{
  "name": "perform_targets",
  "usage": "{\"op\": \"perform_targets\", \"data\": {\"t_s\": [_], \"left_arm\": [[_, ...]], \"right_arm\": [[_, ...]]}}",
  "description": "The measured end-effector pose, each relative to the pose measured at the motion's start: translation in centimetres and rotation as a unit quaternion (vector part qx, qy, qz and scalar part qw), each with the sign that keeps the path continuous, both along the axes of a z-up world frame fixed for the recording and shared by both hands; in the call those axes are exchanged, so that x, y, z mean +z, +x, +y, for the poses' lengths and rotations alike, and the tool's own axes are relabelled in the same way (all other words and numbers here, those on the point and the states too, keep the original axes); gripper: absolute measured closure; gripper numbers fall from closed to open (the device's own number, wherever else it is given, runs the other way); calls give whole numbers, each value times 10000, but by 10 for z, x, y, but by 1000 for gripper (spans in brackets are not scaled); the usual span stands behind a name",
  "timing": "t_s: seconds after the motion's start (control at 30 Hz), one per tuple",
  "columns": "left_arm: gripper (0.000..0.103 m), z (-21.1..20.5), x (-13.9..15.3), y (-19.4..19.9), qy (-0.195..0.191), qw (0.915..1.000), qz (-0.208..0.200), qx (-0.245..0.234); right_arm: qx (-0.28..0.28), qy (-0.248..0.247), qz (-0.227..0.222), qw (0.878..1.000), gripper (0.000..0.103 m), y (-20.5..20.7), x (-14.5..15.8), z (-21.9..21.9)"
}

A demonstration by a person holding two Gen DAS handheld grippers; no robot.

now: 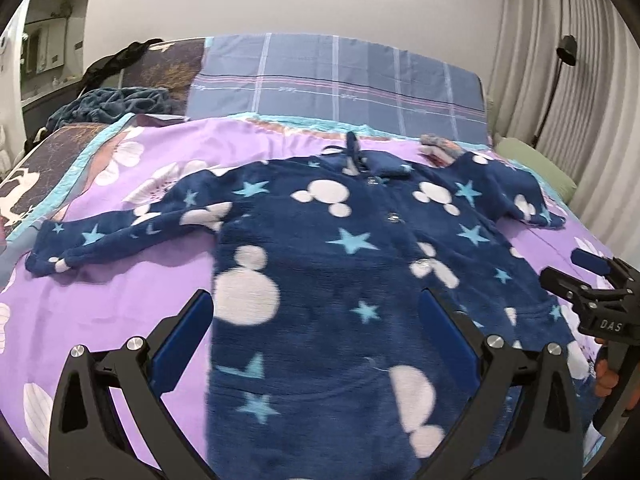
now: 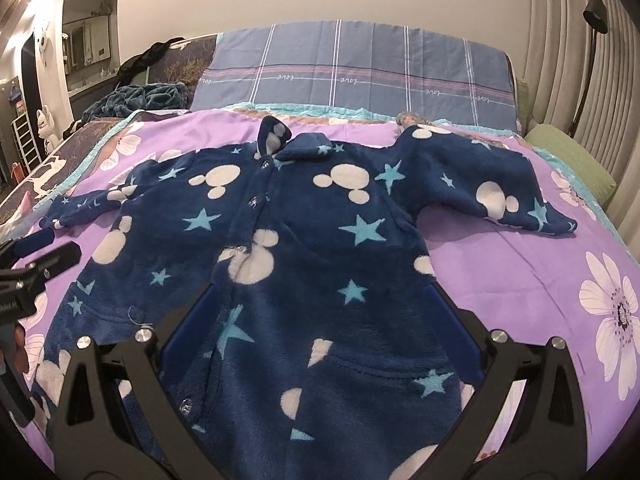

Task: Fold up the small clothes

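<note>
A small navy fleece jacket with white mouse heads and light blue stars lies flat and buttoned on the purple floral bed cover, sleeves spread to both sides. It also shows in the right wrist view. My left gripper is open and empty, hovering over the jacket's lower left part. My right gripper is open and empty over the lower right part. The right gripper shows at the right edge of the left wrist view, and the left gripper at the left edge of the right wrist view.
A blue plaid pillow lies at the bed's head. A dark teal blanket is bunched at the far left. A green cushion sits at the right edge by the curtain. A black lamp stands there.
</note>
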State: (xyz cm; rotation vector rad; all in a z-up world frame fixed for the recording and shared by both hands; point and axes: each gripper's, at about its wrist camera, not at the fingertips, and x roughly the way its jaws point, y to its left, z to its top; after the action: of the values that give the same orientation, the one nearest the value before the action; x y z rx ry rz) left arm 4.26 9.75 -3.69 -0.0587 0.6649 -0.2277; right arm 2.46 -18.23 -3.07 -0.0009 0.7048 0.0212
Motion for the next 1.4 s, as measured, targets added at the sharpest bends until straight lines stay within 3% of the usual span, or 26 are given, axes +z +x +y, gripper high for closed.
{"op": "perform_targets", "data": {"t_s": [0.13, 0.2, 0.27, 0.3, 0.33, 0.37, 0.4, 0.5, 0.57, 0.63, 0.67, 0.7, 0.77, 0.9, 1.0, 1.07, 1.13, 1.2, 1.3, 1.37, 1.4], "left_arm": [[1, 48, -10, 20, -554, 9972, 185, 460], [1, 86, -19, 33, -1229, 9886, 353, 793], [1, 138, -38, 49, -2255, 9655, 580, 1165], [1, 160, -49, 53, -2755, 9487, 666, 1398], [1, 189, -65, 58, -3290, 9225, 858, 1827], [2, 206, -75, 60, -3483, 9082, 974, 2107], [9, 215, -78, 62, -3498, 9046, 979, 2231], [14, 234, -79, 67, -3319, 9072, 945, 2404], [17, 249, -80, 72, -3418, 9002, 932, 2532], [22, 267, -87, 77, -3637, 8827, 963, 2817], [23, 277, -93, 79, -3822, 8702, 982, 2952], [24, 289, -101, 81, -4089, 8525, 998, 3101], [26, 303, -110, 85, -4280, 8366, 986, 3275], [40, 325, -119, 100, -4350, 8222, 951, 3547], [60, 338, -125, 112, -4528, 8022, 950, 3774], [74, 346, -129, 118, -4599, 7951, 901, 3848], [91, 349, -123, 122, -4508, 8006, 751, 3876], [92, 343, -104, 127, -4253, 8227, 522, 3737], [92, 292, -39, 141, -3362, 8970, 42, 2870], [92, 249, -4, 148, -2992, 9282, -193, 2203], [92, 233, 7, 151, -2895, 9365, -252, 1964]], "right_arm": [[29, -49, 76, 10000, 2, 6, -4, 1], [34, -95, 107, 9999, 2, 8, -7, 1], [15, -119, 150, 9998, 2, 10, -10, -1], [3, -115, 165, 9998, 2, 12, -11, -1], [-24, -101, 195, 9998, 2, 13, -13, -2], [-47, -81, 225, 9997, 2, 15, -15, -3], [-60, -65, 246, 9997, 2, 16, -16, -4], [-113, -59, 328, 9994, 2, 21, -22, -6], [-150, -95, 352, 9992, 2, 24, -24, -7], [-191, -81, 382, 9991, 2, 27, -26, -8], [-209, -42, 400, 9990, 2, 28, -27, -9], [-213, -15, 412, 9989, 2, 29, -27, -9], [-194, 7, 424, 9989, 2, 30, -28, -8], [-162, -137, 432, 9988, 2, 31, -30, -4], [-219, -131, 461, 9986, 2, 33, -32, -6], [-256, -80, 487, 9985, 2, 34, -33, -8], [-268, -79, 514, 9983, 2, 35, -35, -10], [-264, -79, 547, 9981, 2, 37, -36, -12], [-343, 46, 728, 9967, 2, 45, -39, -23], [-407, 222, 793, 9958, 2, 52, -40, -32], [-459, 293, 813, 9952, 2, 54, -41, -36]]}}
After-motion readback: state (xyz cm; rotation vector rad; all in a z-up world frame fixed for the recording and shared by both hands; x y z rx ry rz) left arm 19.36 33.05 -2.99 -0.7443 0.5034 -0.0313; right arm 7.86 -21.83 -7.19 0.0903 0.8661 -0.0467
